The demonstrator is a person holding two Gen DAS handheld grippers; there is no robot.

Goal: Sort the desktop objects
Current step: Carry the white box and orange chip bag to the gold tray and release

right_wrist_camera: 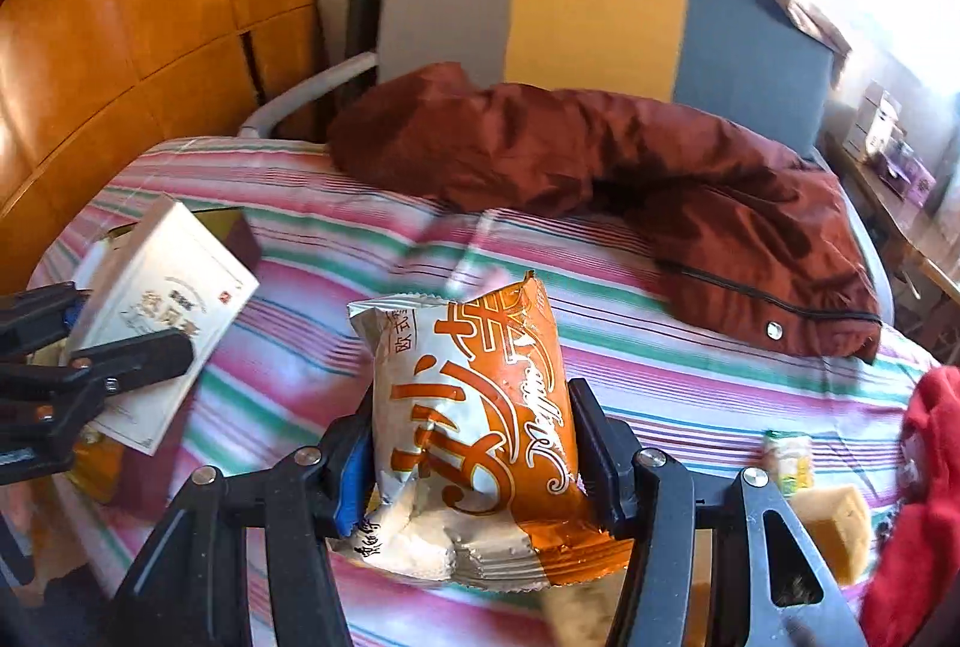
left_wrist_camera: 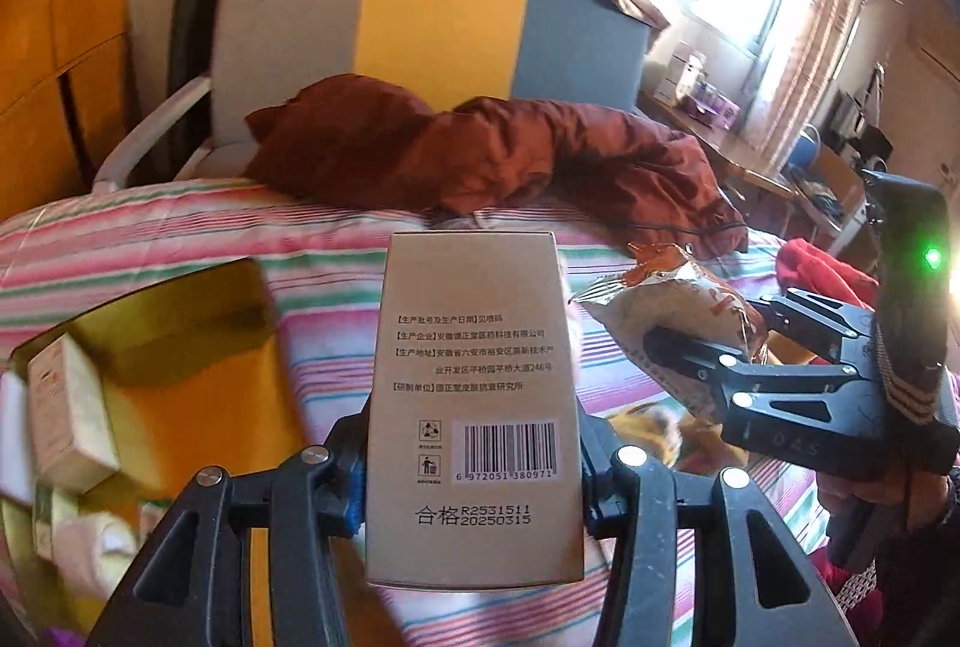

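Left tool [left_wrist_camera: 474,467] clamps beige carton [left_wrist_camera: 474,395], frame centre; right tool [right_wrist_camera: 474,461] pinches crinkly snack packet [right_wrist_camera: 474,407]. Risk: slick foil slipping free.

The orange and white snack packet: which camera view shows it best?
The right wrist view. There the snack packet fills the centre, its printed front readable, clamped in the right gripper. The left wrist view shows the packet only from the side, at the right edge, partly hidden by one finger.
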